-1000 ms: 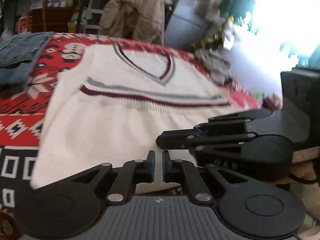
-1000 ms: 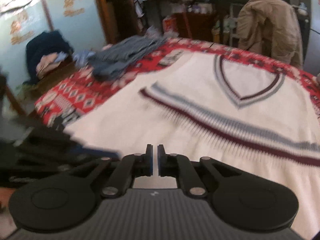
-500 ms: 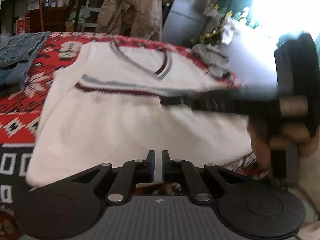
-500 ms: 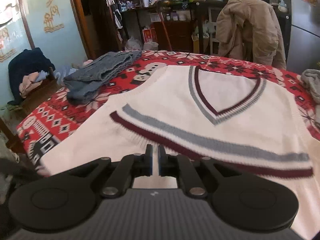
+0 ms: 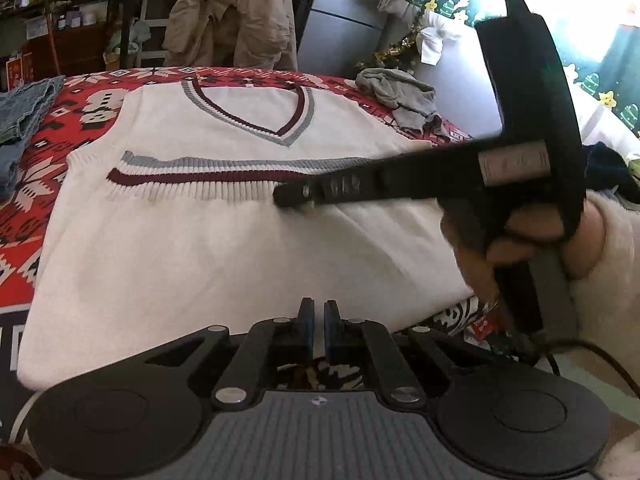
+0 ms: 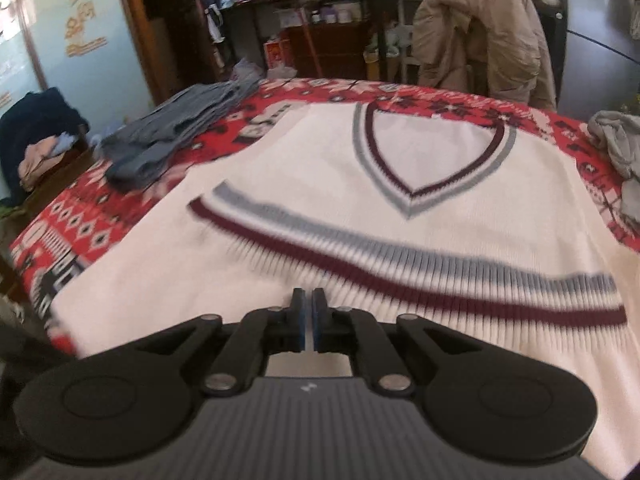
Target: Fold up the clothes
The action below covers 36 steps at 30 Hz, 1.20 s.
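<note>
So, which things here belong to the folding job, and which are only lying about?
For the job:
- white V-neck knit vest, hem folded up
- left gripper, shut, at the near edge
- right gripper, shut, at the striped hem

Lying about:
- folded jeans
- crumpled grey garment
- beige jacket on a chair
- red patterned cover

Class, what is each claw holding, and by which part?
Right claw, closing, seems to pinch the white vest at its ribbed hem; left claw: cannot be told.
</note>
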{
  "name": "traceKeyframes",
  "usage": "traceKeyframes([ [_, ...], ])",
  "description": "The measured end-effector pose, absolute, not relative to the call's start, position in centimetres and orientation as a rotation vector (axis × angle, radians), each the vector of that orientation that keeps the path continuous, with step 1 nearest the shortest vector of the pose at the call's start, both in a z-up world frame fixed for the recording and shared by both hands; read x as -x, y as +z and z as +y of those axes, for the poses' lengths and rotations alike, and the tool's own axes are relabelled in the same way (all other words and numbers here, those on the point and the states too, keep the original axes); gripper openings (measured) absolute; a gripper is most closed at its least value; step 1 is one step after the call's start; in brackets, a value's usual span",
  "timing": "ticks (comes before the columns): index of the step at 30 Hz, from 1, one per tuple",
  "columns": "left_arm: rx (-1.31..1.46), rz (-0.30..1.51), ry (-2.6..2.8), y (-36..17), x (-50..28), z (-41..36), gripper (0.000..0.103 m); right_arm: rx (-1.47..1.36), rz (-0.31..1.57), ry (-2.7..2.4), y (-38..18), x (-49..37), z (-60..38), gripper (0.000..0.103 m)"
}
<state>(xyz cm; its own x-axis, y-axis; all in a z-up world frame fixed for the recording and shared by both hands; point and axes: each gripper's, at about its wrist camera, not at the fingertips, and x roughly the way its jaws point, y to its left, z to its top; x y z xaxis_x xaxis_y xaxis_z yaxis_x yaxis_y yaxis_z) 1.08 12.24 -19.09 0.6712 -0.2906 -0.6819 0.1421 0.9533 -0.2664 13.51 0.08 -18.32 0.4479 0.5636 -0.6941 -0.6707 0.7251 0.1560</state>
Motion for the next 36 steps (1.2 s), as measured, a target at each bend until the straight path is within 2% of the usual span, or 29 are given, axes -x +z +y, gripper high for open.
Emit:
traceKeyframes([
  [2, 0.216, 0.805, -0.239, -18.9, -1.2, 12.3, 0.005, 0.112, 0.791, 0.766, -17.5, -13.6, -0.6, 0.005],
  [13, 0.217, 0.802, -0.359, -18.9, -5.1, 7.9, 0.005, 0.127, 0.833, 0.603, -17.3, -9.5, -11.7, 0.006],
  [27, 0.16, 0.82, -0.367, -19.0, -5.0, 5.6, 0.005, 0.128, 0.785, 0.605, -18.3, -15.3, -7.6, 0.005],
  [36, 0.193, 0.791, -0.503, -18.1, -7.2, 2.6, 0.005, 0.078, 0.789, 0.557, -16.2, -11.3, -14.8, 0.005],
])
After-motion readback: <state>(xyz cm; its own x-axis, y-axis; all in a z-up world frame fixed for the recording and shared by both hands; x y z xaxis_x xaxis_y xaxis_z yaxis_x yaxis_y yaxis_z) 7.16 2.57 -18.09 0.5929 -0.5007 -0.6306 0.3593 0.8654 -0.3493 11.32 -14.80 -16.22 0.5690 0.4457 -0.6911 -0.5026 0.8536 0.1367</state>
